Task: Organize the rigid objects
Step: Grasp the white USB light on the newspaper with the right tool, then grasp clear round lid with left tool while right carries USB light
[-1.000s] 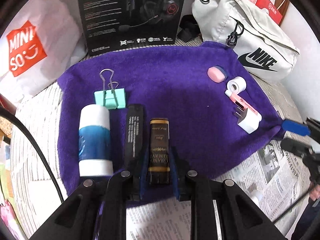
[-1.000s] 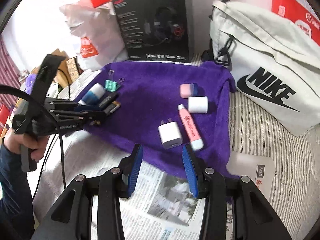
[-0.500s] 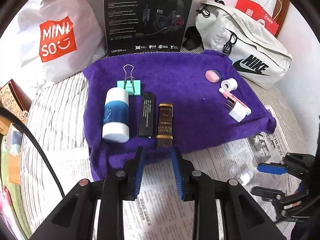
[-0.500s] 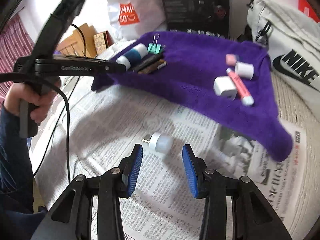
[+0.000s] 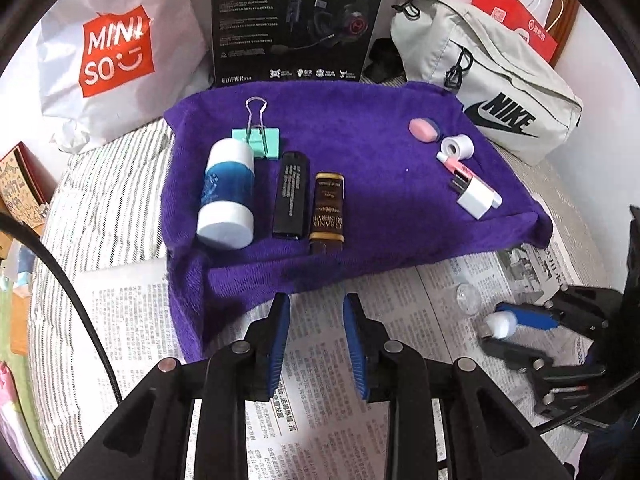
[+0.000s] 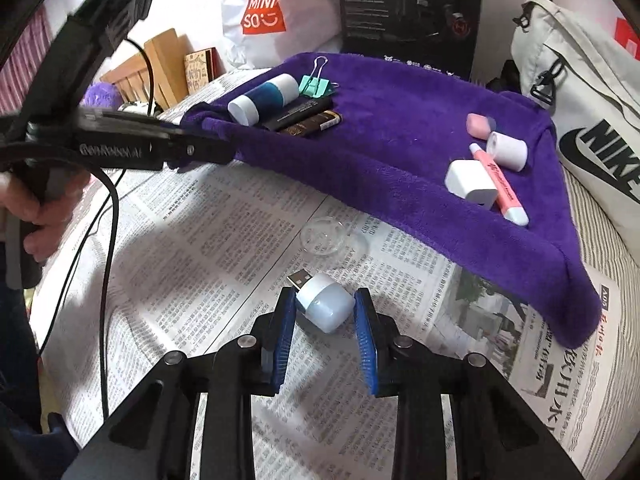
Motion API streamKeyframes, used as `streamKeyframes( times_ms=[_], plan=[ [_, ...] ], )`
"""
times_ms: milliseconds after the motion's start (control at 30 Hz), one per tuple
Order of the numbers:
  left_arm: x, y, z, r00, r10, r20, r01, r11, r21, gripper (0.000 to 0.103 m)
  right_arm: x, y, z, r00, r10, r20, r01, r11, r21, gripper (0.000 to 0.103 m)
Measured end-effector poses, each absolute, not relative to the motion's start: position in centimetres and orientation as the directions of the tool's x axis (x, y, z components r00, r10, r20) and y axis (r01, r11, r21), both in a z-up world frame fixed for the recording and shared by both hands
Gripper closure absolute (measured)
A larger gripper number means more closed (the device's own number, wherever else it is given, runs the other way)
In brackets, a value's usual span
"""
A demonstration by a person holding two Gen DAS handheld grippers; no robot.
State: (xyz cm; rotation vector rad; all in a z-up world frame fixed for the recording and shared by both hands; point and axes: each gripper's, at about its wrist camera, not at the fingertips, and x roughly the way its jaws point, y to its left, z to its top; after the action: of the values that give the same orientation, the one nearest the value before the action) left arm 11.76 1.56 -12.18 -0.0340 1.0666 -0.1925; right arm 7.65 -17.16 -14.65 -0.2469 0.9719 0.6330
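Behind the purple towel [image 5: 360,128] stand a MINISO bag [image 5: 116,52], an EDIFIER headset box [image 5: 296,20] and a NIKE bag [image 5: 492,80]; the left gripper [image 5: 316,340], slightly apart and empty, has left the GRAND RESERVE bar [image 5: 328,212], while the right gripper [image 6: 324,332] has just closed onto the USB night light [image 6: 324,306] on newspaper [image 6: 208,240] below the towel.

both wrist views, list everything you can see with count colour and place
towel: 1, purple, over newspaper
tube: 1, white and blue, towel's left
binder clip: 1, mint, behind tube
black lighter: 1, beside tube
brown lighter: 1, beside black one
eraser: 1, pink, towel's right
tape roll: 1, white, by eraser
highlighter: 1, pink
charger: 1, white
clear cap: 1, on newspaper
USB light: 1, pale blue
left hand-held gripper: nothing between its pads
right hand-held gripper: jaws just closing around USB light
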Motion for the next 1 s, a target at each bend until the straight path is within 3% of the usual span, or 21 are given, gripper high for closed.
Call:
streamKeyframes(
  times_ms=[433,600,1000],
  plan=[
    [11.4,-2.6,-12.0,0.451,-0.258,-0.854,0.263,0.953,-0.149,0.077,7.5,-25.3,-12.6,0.492,0.301,-0.817,-0.415,0.906,0.084,0.073],
    [11.4,-4.9,-11.8,0.438,-0.281,-0.854,0.327,0.935,-0.14,0.068,7.3,-28.3,-12.4,0.519,0.262,-0.813,-0.343,0.936,0.083,0.073],
    [12.0,-8.7,-12.6,0.393,-0.292,-0.872,0.413,0.903,-0.116,0.065,6.9,-30.6,-12.2,0.541,0.236,-0.807,-0.289,0.953,0.085,0.073]
  ],
)
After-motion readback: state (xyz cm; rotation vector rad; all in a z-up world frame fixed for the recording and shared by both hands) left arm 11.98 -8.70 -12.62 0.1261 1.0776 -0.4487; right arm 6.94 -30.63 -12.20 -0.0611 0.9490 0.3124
